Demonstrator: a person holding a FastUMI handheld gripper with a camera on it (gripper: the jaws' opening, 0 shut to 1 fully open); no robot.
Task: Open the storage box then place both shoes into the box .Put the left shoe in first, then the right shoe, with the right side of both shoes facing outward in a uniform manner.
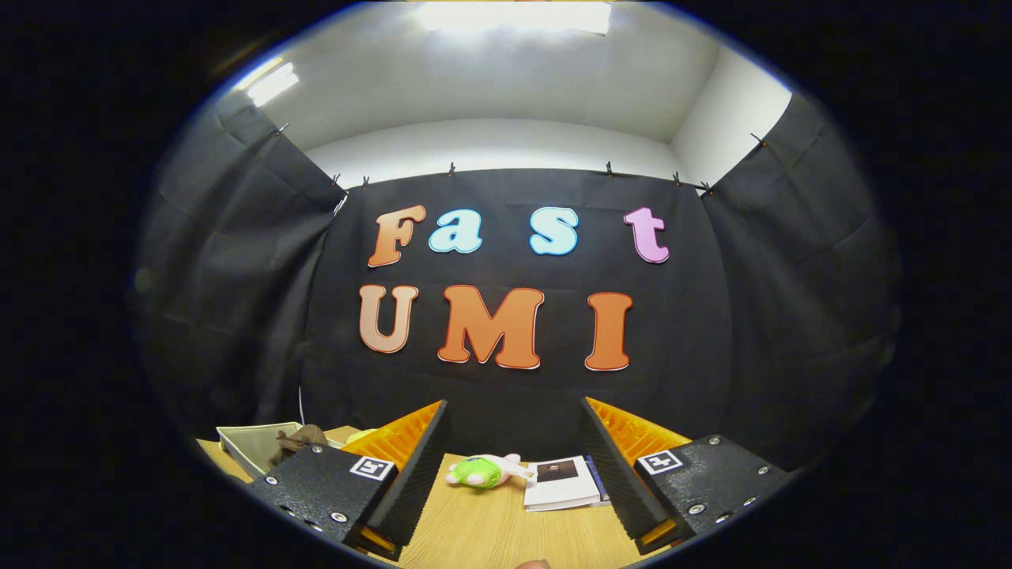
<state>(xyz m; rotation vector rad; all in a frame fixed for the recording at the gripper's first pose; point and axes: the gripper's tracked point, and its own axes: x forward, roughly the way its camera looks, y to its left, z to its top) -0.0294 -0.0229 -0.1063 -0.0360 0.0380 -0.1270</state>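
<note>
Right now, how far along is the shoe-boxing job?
Nothing looks done. The gripper is open and holds nothing, raised over the wooden table, with a green plush toy and a booklet ahead. Opening the box and placing both shoes remain.

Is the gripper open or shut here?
Open. The gripper has its fingers spread wide, nothing between them; a green toy and booklet lie on the table beyond.

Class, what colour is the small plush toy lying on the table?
Green and white plush toy, gripper view, between the open claw.
</note>
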